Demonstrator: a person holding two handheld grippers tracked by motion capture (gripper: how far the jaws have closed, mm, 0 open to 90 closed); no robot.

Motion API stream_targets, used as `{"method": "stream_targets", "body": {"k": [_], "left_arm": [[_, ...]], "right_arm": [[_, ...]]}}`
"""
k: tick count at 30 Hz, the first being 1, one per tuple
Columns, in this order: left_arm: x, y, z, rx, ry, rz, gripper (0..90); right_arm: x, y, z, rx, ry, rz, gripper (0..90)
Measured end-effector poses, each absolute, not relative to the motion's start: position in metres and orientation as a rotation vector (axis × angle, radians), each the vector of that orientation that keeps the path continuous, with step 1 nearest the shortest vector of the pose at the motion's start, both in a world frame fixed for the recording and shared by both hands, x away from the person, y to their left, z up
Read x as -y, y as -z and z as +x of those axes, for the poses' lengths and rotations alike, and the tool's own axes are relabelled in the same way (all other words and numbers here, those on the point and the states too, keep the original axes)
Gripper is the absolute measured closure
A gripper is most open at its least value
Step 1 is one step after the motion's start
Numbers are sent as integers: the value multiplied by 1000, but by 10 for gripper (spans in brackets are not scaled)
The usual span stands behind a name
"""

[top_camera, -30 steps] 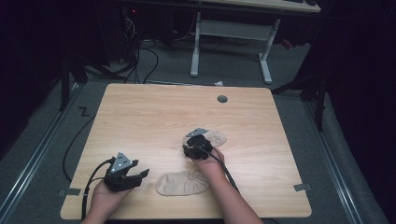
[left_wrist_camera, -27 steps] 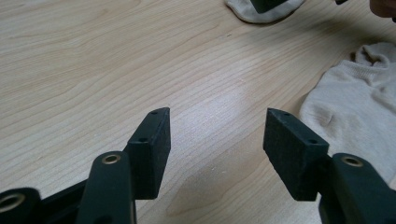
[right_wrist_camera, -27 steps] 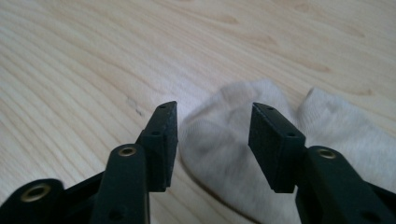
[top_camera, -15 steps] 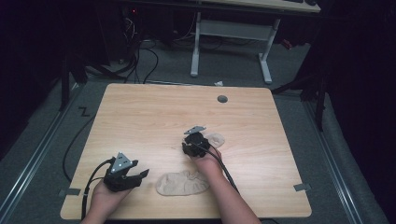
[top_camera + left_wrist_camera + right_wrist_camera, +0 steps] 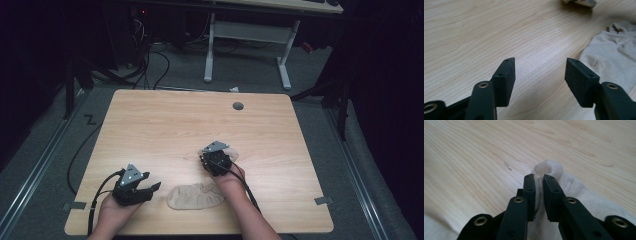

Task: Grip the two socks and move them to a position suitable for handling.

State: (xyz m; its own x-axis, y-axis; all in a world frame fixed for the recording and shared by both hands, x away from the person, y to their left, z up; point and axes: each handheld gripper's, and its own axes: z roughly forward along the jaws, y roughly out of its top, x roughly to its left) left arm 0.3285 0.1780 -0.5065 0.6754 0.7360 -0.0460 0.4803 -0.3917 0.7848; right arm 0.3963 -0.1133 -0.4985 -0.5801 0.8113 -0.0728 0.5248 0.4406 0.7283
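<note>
high view / surface: light wood surface [image 5: 165,125], person's forearms come in from the bottom edge.
high view / right hand-held gripper: right hand-held gripper [image 5: 216,161] sits right of centre, directly over the far sock [image 5: 234,152]; only a beige edge of that sock sticks out beside the tool's body.
high view / near sock: second sock [image 5: 195,196] lies flat near the front edge, between the two hands, just beside the right wrist and apart from both tools.
high view / left hand-held gripper: left hand-held gripper [image 5: 134,187] low at front left, jaws pointing toward the near sock, a gap of bare wood between them.
left gripper view / state: left hand-held gripper [image 5: 539,72] released, jaws spread wide, bare wood between the pads, nothing held.
left gripper view / near sock: near sock [image 5: 614,57] off to the right of the right jaw, close but not touching; the far sock [image 5: 580,2] peeks in at the top edge, well apart.
right gripper view / state: right hand-held gripper [image 5: 539,181] clenched on a fold of the far sock [image 5: 571,190]; jaws have just been closing and the knit is pinched between the pads.
right gripper view / sock position: a bunched cuff bulges up just past the tips, the rest of the sock trails down and right under the jaws, lying on the wood.
right gripper view / corner: pale cloth at bottom left, blurred, cannot tell which sock.
</note>
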Motion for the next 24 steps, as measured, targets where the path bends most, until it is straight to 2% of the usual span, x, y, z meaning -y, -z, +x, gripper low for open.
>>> {"method": "stream_targets", "body": {"k": [6, 15, 24], "left_arm": [[-177, 507, 326, -933, -379, 2043, 421], [-175, 507, 323, -929, -376, 2029, 419], [-180, 506, 322, -931, -373, 2019, 416]], "right_arm": [[139, 487, 372, -2221, -1106, 1124, 813], [157, 479, 375, -2176, -1166, 1151, 813], [157, 468, 373, -2140, -1190, 1128, 813]]}}
